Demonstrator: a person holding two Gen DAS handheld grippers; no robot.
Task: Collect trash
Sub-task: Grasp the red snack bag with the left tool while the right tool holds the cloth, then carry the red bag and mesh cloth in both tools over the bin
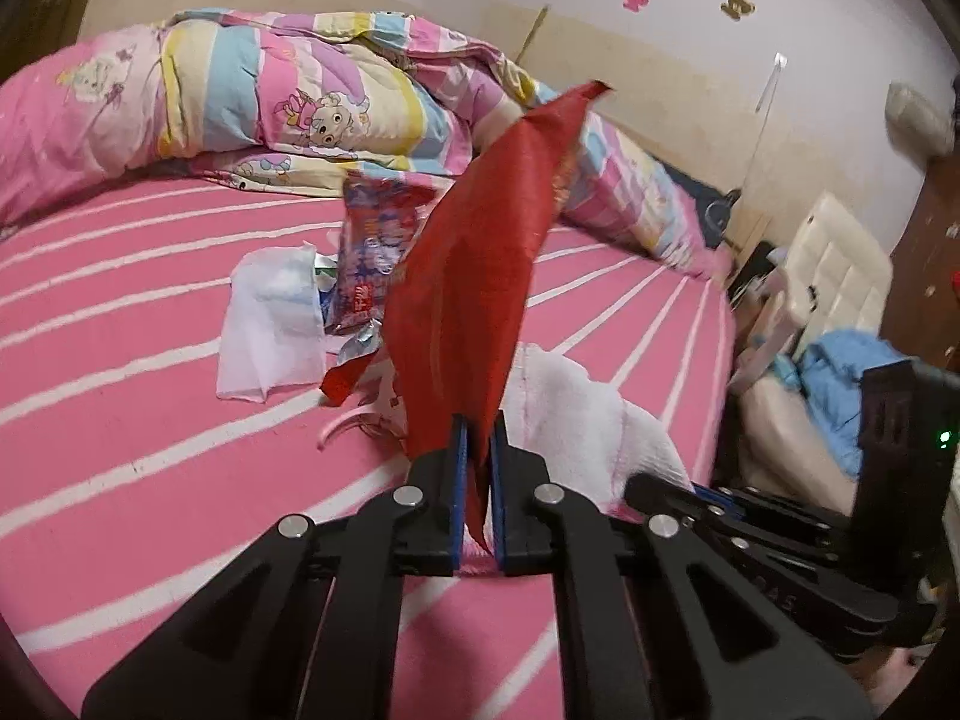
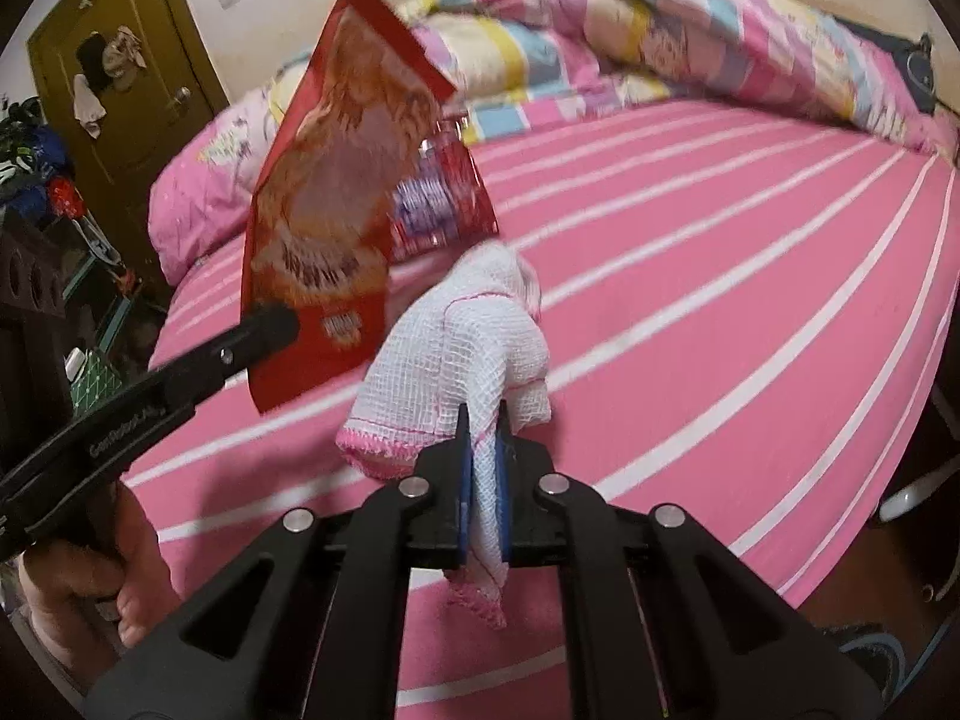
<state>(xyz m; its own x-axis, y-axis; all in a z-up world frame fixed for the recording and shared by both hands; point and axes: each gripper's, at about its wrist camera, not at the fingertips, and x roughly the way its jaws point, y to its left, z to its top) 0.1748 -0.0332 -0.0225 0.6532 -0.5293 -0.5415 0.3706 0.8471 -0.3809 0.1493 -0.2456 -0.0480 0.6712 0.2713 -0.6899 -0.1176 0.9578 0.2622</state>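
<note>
My left gripper [image 1: 478,420] is shut on a red snack wrapper [image 1: 480,264] and holds it upright above the bed; the wrapper also shows in the right wrist view [image 2: 336,180], with the left gripper [image 2: 270,324] clamped on its lower edge. My right gripper [image 2: 483,414] is shut on a white mesh cloth with pink trim [image 2: 462,354], which also shows in the left wrist view [image 1: 576,414]. On the bed lie a white tissue [image 1: 273,324], a red and blue snack bag [image 1: 372,252] and small foil scraps [image 1: 360,348].
The bed has a pink sheet with white stripes [image 1: 120,360]. A rolled cartoon quilt [image 1: 288,96] lies along the far side. A brown door [image 2: 120,90] and cluttered shelves stand left of the bed. A white chair [image 1: 840,264] and blue clothes [image 1: 840,372] are beside the bed.
</note>
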